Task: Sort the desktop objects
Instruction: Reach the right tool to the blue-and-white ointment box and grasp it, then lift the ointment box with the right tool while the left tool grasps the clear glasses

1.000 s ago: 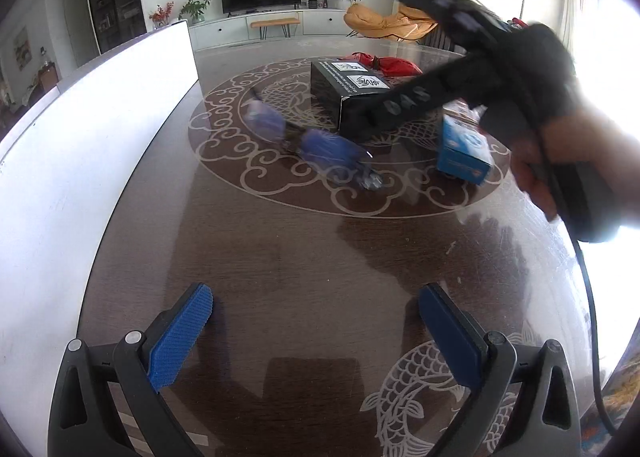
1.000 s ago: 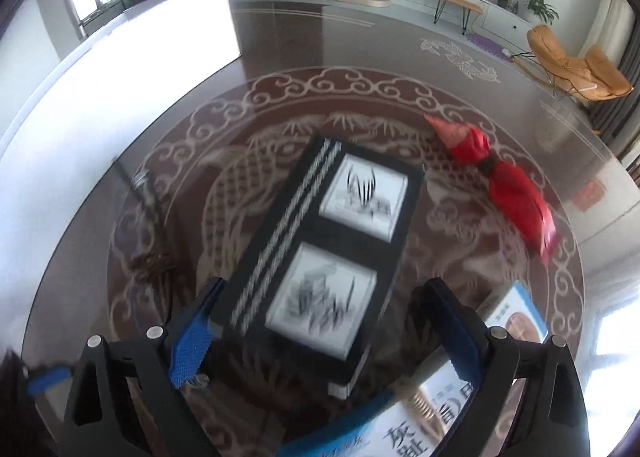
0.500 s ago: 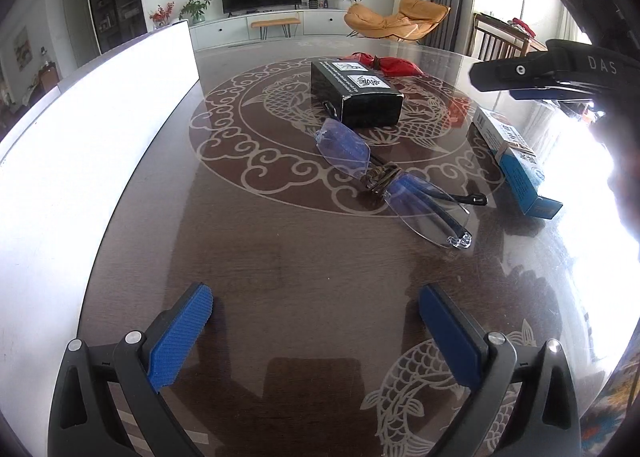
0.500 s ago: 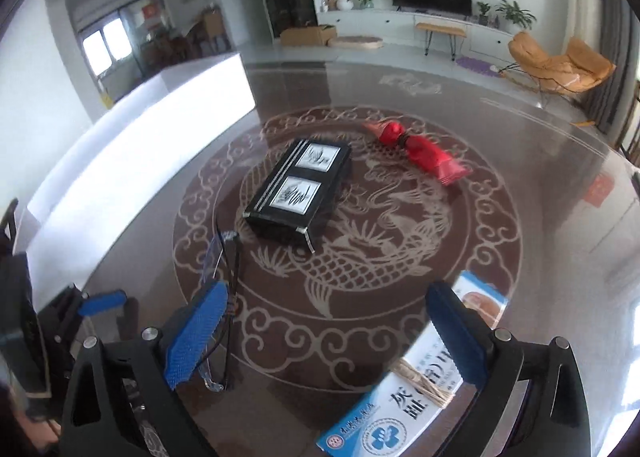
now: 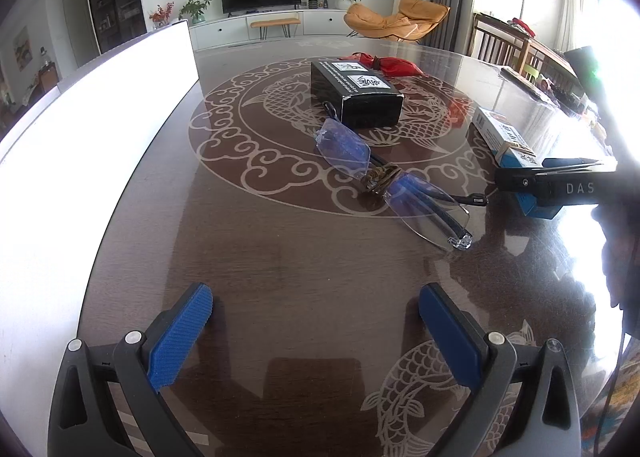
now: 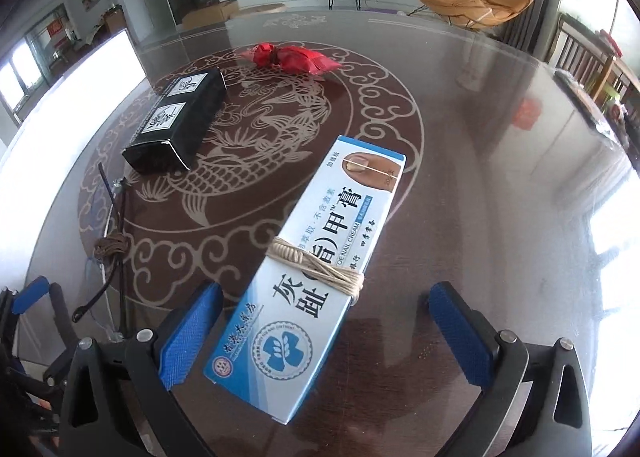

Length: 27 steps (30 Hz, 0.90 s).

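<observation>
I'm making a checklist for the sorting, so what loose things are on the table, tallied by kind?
Boxes: 2, the black box and the blue-and-white cream box
Glasses: 1, the rimless pair
Red pouches: 1, the red cloth pouch
Total: 4

Black tongs with ribbed blue pads, silver screws.

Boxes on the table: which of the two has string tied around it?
The blue-and-white nail cream box, lying between the open right gripper's fingers, has tan string wound around its middle. The black box farther back has none.
</observation>
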Available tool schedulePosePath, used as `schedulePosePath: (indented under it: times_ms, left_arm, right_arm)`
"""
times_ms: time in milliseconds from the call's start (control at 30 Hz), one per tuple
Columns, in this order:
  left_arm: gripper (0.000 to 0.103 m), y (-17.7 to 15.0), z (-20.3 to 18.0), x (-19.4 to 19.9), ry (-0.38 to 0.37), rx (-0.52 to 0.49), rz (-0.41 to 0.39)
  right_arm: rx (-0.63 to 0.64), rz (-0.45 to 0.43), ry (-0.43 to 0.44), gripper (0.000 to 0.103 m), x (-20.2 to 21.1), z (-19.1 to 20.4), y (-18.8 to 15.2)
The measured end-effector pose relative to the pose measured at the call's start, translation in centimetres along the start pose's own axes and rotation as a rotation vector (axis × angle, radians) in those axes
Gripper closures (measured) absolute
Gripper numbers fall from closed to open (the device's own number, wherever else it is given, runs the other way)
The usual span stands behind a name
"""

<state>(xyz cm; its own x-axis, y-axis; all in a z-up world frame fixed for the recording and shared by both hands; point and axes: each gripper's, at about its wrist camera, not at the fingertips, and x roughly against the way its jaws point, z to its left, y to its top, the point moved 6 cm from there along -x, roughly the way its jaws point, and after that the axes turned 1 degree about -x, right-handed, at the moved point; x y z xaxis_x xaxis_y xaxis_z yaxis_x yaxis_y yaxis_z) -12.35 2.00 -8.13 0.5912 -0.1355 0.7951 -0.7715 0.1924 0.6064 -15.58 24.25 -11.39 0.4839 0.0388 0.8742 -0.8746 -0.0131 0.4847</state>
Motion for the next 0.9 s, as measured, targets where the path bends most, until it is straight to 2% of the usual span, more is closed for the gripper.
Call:
schedulePosePath:
  times_ms: [33, 267, 900]
  left_arm:
    - [0.000, -0.01, -0.02, -0.01, 0.000, 0.000, 0.000]
    - [0.000, -0.01, 0.00, -0.05, 0.000, 0.000, 0.000]
    - [0.000, -0.12, -0.06, -0.09, 0.001, 0.000, 0.000]
  right_arm:
    - [0.017, -0.013, -0.024, 0.000, -0.06, -0.05, -0.16]
    - [0.036, -0.102, -0.004, 0.000, 0.28, -0.08, -0.48]
    - [0.036, -0.108, -0.004, 0.000, 0.54, 0.12, -0.72]
